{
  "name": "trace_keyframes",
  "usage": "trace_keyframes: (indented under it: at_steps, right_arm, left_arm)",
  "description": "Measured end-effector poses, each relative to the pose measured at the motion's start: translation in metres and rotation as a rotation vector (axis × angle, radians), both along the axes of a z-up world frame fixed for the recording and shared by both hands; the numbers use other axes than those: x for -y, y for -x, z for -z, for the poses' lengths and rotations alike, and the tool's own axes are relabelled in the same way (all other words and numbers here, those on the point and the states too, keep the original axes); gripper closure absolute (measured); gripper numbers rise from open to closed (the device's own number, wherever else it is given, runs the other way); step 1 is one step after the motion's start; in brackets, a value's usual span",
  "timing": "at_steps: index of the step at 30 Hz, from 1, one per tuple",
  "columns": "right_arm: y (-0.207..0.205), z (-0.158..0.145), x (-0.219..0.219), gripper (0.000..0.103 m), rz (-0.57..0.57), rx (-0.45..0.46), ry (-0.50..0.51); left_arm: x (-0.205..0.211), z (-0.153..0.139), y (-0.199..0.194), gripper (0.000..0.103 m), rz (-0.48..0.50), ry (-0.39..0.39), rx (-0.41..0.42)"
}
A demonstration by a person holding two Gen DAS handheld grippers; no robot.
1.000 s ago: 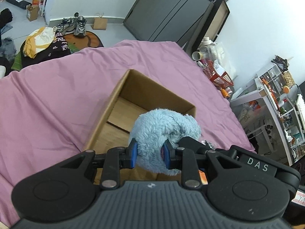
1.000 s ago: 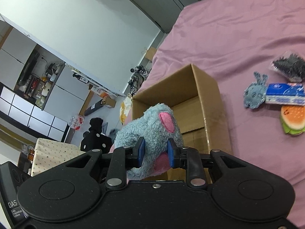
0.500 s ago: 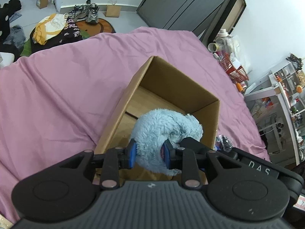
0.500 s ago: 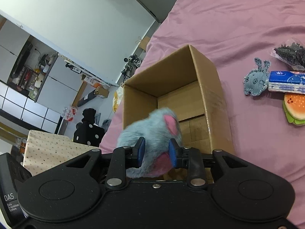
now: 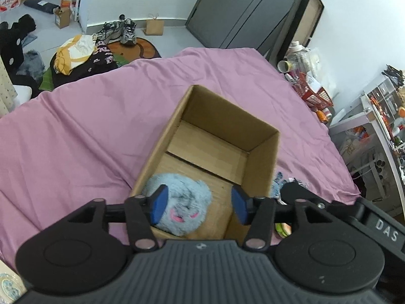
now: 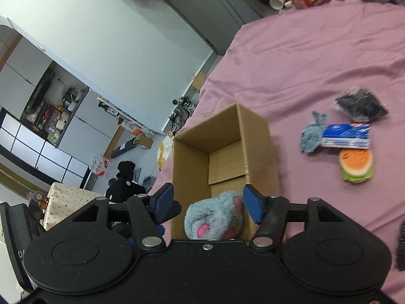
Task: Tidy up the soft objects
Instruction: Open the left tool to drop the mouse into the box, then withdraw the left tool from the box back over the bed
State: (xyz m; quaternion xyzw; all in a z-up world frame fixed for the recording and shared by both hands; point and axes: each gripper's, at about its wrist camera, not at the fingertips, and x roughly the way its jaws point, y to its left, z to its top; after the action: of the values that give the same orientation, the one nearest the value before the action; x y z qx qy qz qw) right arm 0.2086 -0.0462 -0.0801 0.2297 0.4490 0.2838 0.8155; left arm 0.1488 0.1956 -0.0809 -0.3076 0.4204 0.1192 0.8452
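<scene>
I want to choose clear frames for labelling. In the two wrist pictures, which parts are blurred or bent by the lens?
Left wrist view: mostly sharp; the blue plush toy in the cardboard box is slightly soft, and the fisheye curves the room edges. Right wrist view: motion blur smears the burger toy, tissue pack and black packet; the wall lines bend strongly.

Plush (image 5: 187,200) partly hidden behind the left gripper's finger (image 5: 158,204), burger toy (image 6: 355,162) and black packet (image 6: 360,105) motion-blurred, dark object (image 6: 401,243) cut by right edge
</scene>
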Motion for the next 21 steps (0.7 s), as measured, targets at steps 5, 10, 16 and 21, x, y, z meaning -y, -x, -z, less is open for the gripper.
trace_keyframes:
  at_steps: [5,10,16,21]
  right_arm:
    - [0.009,-0.008,0.026,0.028,0.039,0.029,0.030]
    - [0.021,-0.018,0.055,0.020,0.078,0.064,0.058]
    - [0.035,-0.031,0.087,0.009,0.113,0.103,0.094]
    - [0.047,-0.039,0.109,0.006,0.123,0.124,0.126]
  left_arm:
    - [0.014,-0.010,0.006,0.029,0.003,-0.003,0.011]
    - [0.033,-0.023,0.010,0.018,0.021,-0.028,0.012]
    - [0.057,-0.037,0.018,0.014,0.034,-0.082,0.014]
    - [0.081,-0.047,0.025,0.008,0.051,-0.113,0.019]
